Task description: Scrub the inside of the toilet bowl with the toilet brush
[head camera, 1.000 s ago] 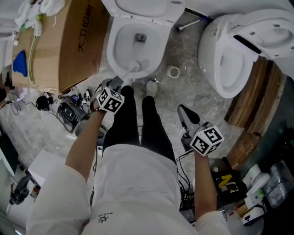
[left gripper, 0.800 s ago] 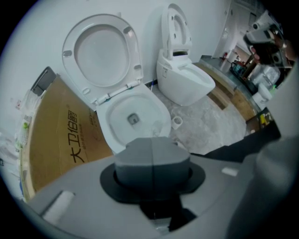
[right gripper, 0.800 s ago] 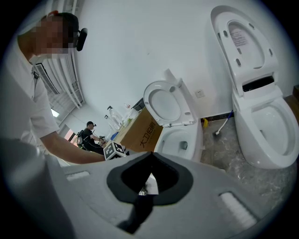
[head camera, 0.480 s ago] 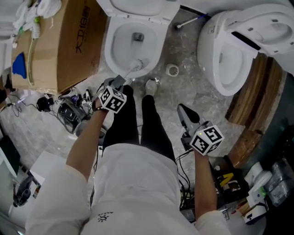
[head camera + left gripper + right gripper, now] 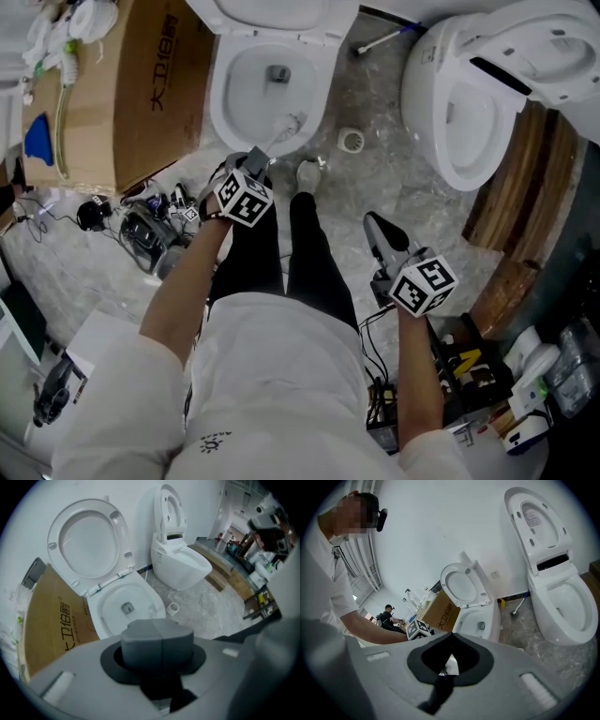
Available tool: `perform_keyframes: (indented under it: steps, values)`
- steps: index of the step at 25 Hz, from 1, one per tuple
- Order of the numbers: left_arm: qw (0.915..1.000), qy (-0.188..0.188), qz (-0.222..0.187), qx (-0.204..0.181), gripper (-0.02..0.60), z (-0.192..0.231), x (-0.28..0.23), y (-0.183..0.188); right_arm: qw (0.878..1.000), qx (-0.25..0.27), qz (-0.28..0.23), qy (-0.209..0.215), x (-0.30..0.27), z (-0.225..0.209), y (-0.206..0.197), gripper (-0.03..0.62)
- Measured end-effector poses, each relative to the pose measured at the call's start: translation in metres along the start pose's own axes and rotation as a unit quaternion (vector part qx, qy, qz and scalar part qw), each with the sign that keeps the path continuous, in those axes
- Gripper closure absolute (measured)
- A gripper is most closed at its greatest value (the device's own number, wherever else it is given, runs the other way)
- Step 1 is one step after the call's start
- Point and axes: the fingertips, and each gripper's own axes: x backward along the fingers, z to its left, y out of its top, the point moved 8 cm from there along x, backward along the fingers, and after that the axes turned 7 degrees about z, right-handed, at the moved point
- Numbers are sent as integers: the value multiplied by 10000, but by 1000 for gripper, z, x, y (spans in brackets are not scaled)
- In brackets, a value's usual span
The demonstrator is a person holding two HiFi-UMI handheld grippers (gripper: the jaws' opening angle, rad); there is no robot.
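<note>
The toilet brush (image 5: 279, 138) is clamped in the left hand-held gripper (image 5: 255, 159), with its head set inside the toilet bowl (image 5: 218, 103) near the front rim. The right hand-held gripper (image 5: 374, 227) is closed and empty. Water may be flicked out if the head is dragged over that rim.

Glossy white ceramic toilet bowl (image 5: 228, 105), matt brown cardboard box (image 5: 141, 89)

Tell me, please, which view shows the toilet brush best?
The head view: the toilet brush runs from the left gripper into the toilet bowl. Both gripper views miss it: the left one's jaws block it.
</note>
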Motion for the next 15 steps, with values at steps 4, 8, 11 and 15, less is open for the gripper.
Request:
perform_keyframes:
  steps: [4,8,11,15]
  values:
    - [9999,10,-35,-95,431,0,-2,11,10000,-52,-20,-13,1,-1,-2,594]
    - [9997,66,-39,-248,431,-1,-4,23,9999,-110,-21,-48,2,-5,-6,594]
    - [9989,182,-19,-441,431,-4,-7,34,9999,-148,-37,-64,3,-6,-7,594]
    - [9971,330,83,-688,431,-7,-13,48,9998,-183,-69,-79,5,-7,-8,594]
